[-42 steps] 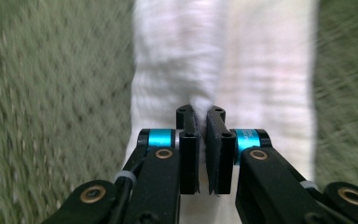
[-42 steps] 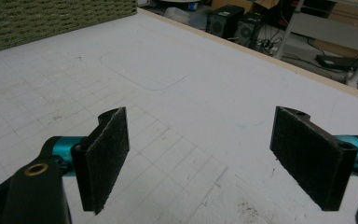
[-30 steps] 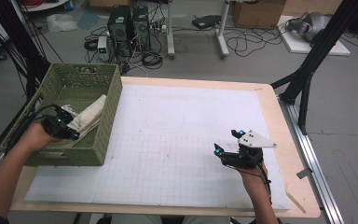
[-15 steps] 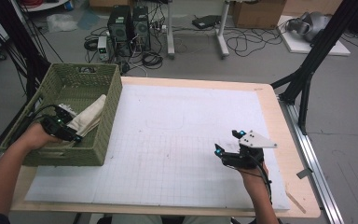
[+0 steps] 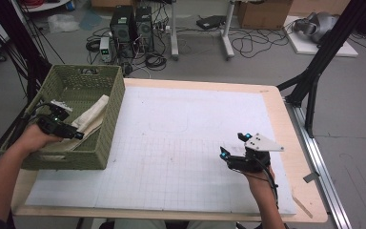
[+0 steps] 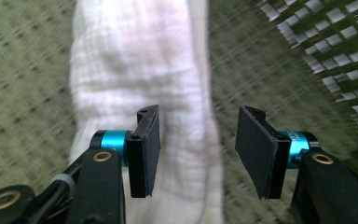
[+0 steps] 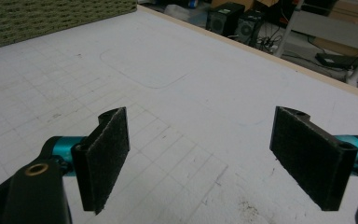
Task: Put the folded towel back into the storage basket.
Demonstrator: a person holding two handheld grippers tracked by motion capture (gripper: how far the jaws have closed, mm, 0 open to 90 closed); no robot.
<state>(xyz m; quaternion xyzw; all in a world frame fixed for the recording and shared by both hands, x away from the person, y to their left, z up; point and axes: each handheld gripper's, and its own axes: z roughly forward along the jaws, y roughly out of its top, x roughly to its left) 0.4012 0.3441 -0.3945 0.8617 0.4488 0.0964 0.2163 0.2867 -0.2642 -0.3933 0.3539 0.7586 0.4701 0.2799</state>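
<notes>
On the left side of the tabletop (image 5: 286,114) sits a green woven basket (image 5: 109,119), its near corner hanging a little past the wooden edge. A pale, cream-coloured cloth (image 5: 91,119) lies inside it, draped up against the basket's right wall. The person's left hand (image 5: 31,138) reaches into the basket from the lower left, holding the left claw (image 5: 78,135) just above the cloth. In the left gripper view, this left claw (image 6: 196,151) has its two black padded jaws apart, with the cloth (image 6: 121,79) running as a long white band beneath and between them; the left jaw lies over the cloth and the right jaw over the green basket floor (image 6: 23,93). Nothing is pinched between the jaws. That picture is somewhat blurred.

Across the tabletop, well apart from the basket, the right hand (image 5: 262,183) holds the right claw (image 5: 229,145) low over the white gridded mat (image 5: 181,157) near the front right. In the right gripper view, the right claw (image 7: 198,156) is spread wide and empty, with the gridded mat (image 7: 168,93) below it and the basket (image 7: 51,16) at the far upper left.

Beyond the tabletop, the floor holds computer towers (image 5: 132,24), tangled cables (image 5: 252,43) and a cardboard box (image 5: 262,12).
</notes>
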